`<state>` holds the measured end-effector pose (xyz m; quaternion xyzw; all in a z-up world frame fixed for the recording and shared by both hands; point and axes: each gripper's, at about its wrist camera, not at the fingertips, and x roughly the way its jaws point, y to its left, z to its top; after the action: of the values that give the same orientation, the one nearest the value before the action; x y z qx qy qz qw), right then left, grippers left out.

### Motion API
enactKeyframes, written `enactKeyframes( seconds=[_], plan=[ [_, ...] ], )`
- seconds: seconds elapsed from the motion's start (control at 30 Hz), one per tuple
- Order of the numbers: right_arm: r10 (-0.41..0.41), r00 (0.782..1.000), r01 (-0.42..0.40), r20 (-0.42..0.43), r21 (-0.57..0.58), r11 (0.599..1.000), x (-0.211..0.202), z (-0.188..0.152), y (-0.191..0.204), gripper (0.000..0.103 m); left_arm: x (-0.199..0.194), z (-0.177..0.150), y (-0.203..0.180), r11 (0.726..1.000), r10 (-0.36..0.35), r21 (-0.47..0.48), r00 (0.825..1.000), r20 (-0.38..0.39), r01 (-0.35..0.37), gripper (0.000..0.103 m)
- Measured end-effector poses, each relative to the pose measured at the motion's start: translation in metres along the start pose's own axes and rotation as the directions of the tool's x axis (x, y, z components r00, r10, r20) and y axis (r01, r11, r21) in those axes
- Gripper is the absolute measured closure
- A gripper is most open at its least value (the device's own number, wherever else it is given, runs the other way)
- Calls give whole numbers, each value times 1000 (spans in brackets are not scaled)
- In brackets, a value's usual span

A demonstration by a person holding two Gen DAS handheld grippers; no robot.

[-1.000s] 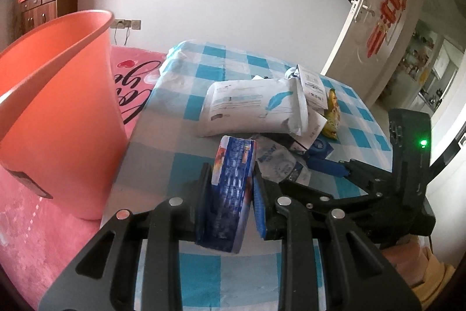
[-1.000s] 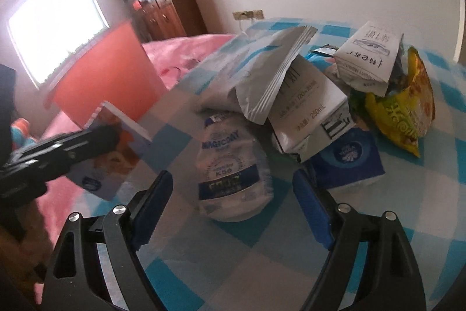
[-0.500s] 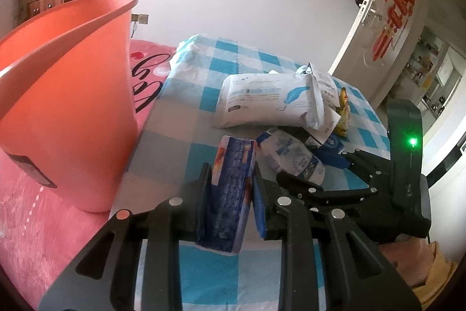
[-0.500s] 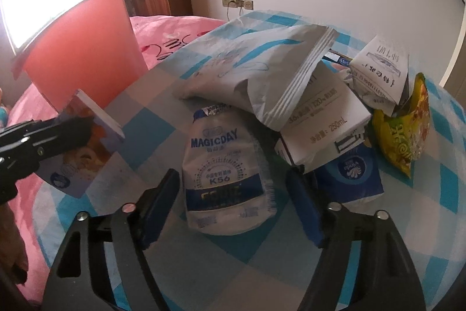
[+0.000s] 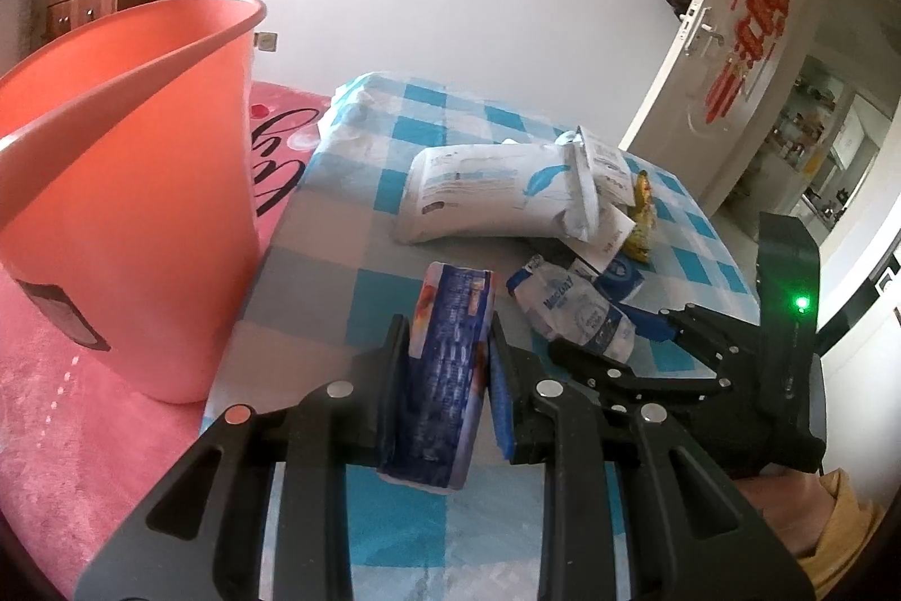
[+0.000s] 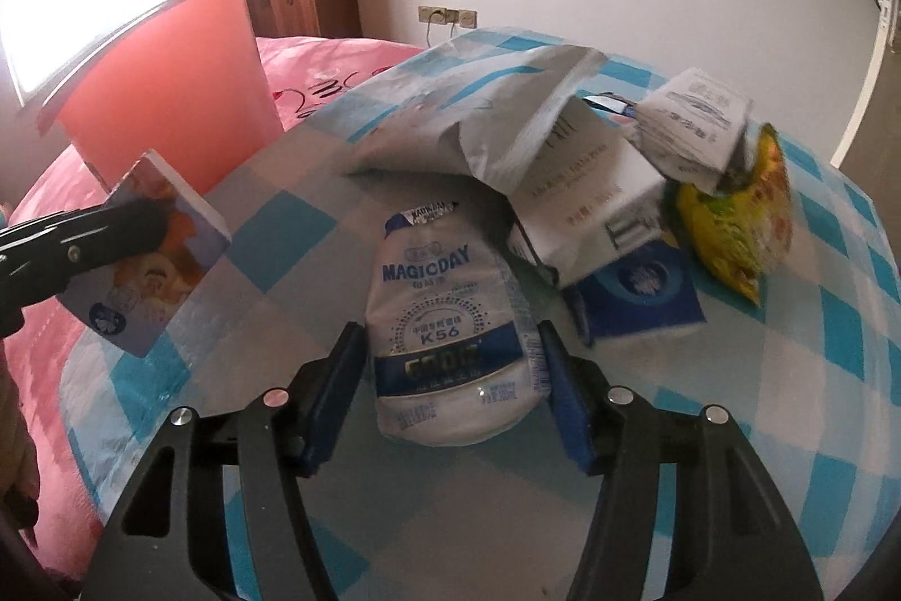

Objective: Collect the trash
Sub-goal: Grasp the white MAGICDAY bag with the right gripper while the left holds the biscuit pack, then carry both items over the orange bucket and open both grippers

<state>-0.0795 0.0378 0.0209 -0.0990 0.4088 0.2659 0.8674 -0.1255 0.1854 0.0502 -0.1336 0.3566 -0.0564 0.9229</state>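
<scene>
My left gripper [image 5: 447,328] is shut on a flat blue printed box [image 5: 445,375] and holds it upright over the table's near edge, beside the orange bin [image 5: 129,184]. From the right wrist view the same box [image 6: 152,263] sits at the left in the left gripper [image 6: 129,218]. My right gripper [image 6: 450,342] points down at a white and blue milk pouch [image 6: 450,319] lying on the cloth. Its jaws are closing, with the pouch between the blue pads; the pads stand right at its sides without squeezing it.
Behind the pouch lies a pile: a grey-white mailer bag [image 6: 478,111], a white carton [image 6: 591,206], a blue pack [image 6: 642,291], a yellow snack bag [image 6: 737,218] and a small crumpled carton [image 6: 698,128]. A blue-checked cloth [image 6: 394,516] covers the table. The bin stands on a pink bed [image 5: 56,432].
The right gripper has come nearer the milk pouch and its jaws have narrowed around it. The left gripper keeps its hold on the blue box and has barely shifted.
</scene>
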Motion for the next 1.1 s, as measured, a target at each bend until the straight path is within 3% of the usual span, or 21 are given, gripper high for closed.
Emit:
enactKeyframes(
  seconds=[0.3, 0.63, 0.93, 1.1],
  plan=[
    [-30, 998, 28, 56, 44, 999, -33, -10, -8, 41, -8, 0, -9, 1000, -25, 14, 1000, 15, 25, 75],
    [-6, 995, -5, 96, 112, 994, -68, -1, -11, 41, -29, 16, -18, 998, -40, 50, 997, 61, 37, 75],
    [80, 985, -98, 154, 114, 989, -94, 41, 2, 41, -64, 45, -17, 996, -61, 68, 986, 155, 50, 75],
    [142, 971, -158, 191, 69, 985, -105, 78, 22, 41, -87, 64, -5, 998, -36, 59, 974, 221, 24, 75]
  ],
)
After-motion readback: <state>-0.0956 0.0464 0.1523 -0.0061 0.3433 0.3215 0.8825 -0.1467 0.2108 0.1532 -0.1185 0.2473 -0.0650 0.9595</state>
